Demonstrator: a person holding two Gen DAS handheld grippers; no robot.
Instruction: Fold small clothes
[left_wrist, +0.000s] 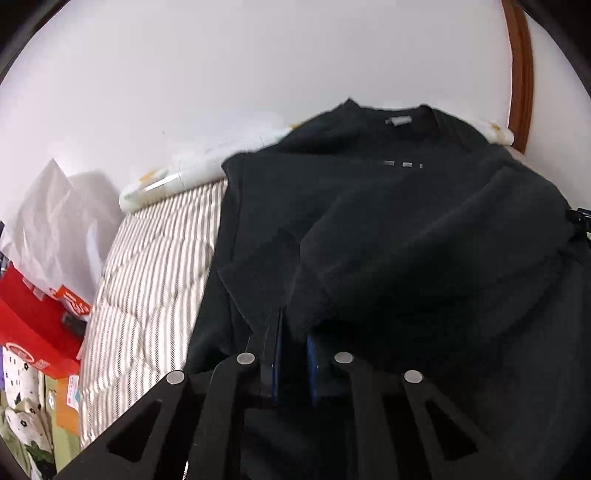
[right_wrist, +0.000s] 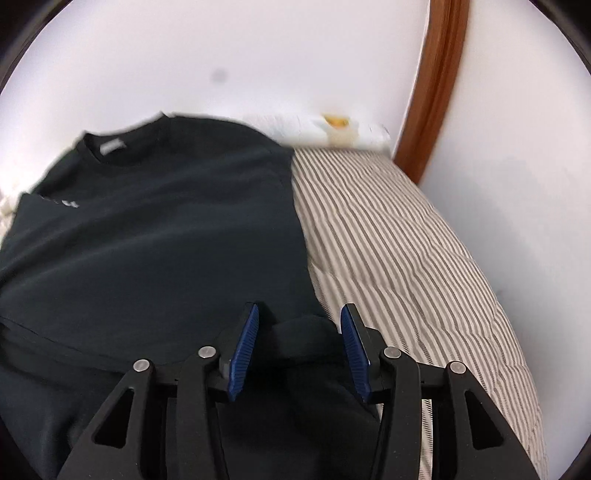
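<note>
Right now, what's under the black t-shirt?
The black t-shirt lies on a striped quilt, which shows at both sides of it. Behind the collar a white roll runs along the wall. Whatever lies directly beneath the fabric is covered.

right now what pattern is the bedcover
Grey and white stripes on the bedcover, clearest in the right wrist view.

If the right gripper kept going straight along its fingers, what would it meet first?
Most likely the raised fold of the black T-shirt lying between the right gripper's open blue-padded fingers, then the striped quilt under it; depth is unclear.
</note>
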